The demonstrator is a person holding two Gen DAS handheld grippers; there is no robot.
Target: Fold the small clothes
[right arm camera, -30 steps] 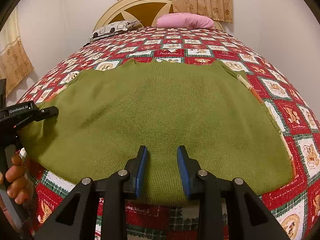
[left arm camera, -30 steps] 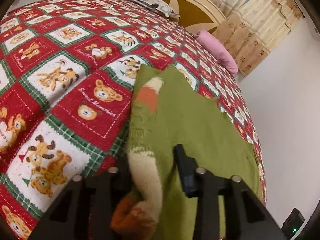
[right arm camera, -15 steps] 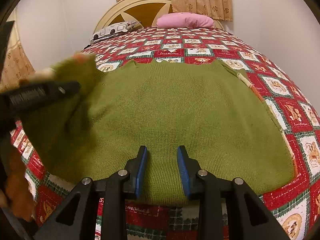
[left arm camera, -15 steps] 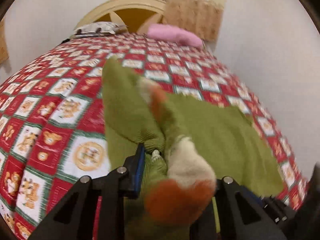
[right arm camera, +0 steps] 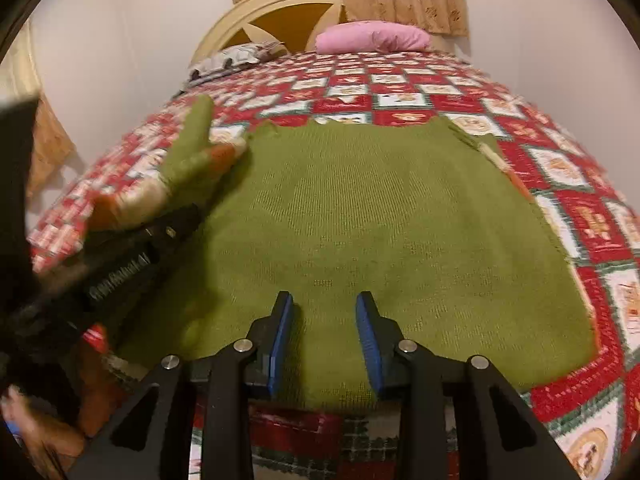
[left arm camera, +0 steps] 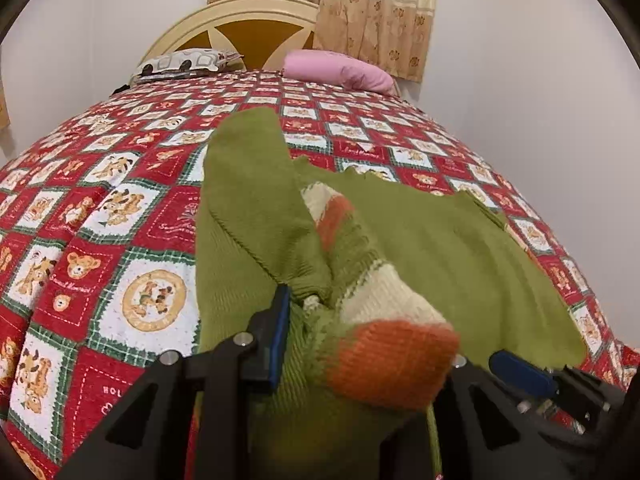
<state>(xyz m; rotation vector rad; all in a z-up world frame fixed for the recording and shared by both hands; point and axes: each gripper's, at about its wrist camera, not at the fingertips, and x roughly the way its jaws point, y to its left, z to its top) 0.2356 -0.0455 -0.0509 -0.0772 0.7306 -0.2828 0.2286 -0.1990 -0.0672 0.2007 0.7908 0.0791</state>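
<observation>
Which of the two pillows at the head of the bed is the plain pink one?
The pink pillow lies on the right by the curtain; the other pillow, on the left against the headboard, is white with a dark pattern.

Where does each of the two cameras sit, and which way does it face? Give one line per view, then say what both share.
Left wrist: on the left gripper, facing the headboard; its fingers clamp the green sweater's striped sleeve.
Right wrist: on the right gripper, facing the same way over the sweater's near hem; jaws apart, the left gripper at its left.
Shared: sweater, bedspread, pink pillow.
</observation>
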